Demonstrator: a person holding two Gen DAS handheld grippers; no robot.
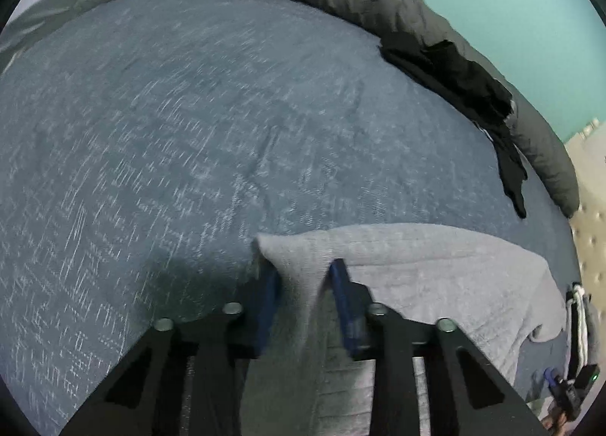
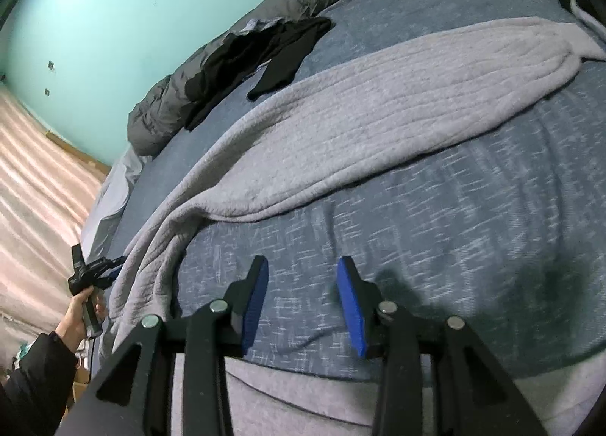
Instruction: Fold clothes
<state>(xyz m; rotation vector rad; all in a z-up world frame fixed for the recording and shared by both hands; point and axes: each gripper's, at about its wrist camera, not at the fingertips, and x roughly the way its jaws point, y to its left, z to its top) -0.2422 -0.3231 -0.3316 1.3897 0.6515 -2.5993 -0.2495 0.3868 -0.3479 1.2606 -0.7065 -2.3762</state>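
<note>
Blue-grey bedspread [image 2: 435, 208] under grey garment [image 2: 378, 95], beside turquoise wall [image 2: 113, 19].

Sweater [image 2: 378, 102] lies spread across the bed cover [image 2: 435, 208], running from the bed's near edge toward its far side. Rolled duvet [image 2: 235, 42] sits along the bed's far edge, against the wall [image 2: 94, 19]. Dark garment [image 2: 272, 53] rests partly on the duvet, partly on the cover, behind the sweater. Left gripper [image 1: 303, 277] pinches a sweater fold at the near edge.
</note>
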